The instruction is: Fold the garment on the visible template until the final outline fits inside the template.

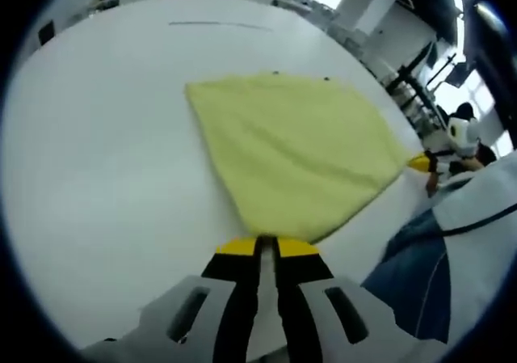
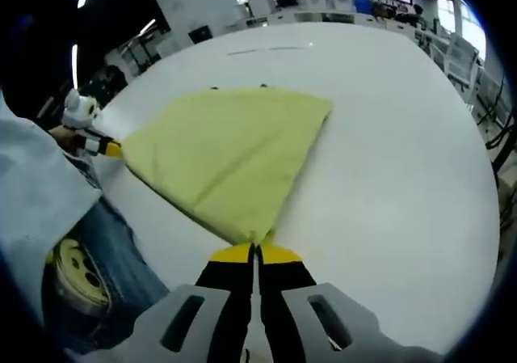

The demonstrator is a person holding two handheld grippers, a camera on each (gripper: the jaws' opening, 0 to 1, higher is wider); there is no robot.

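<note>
We have the left claw [image 1: 266, 246] and the right claw [image 2: 255, 252] each pinched shut on a near corner of the pale yellow cloth garment [image 1: 295, 149], which spreads away from both across the white surface [image 1: 97, 177], long axis running between them.

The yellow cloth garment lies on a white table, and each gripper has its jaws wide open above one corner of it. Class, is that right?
Not quite. The yellow cloth garment does lie on the white table, but both the left gripper and the right gripper have their jaws shut on a corner, as the left and right gripper views show.
</note>
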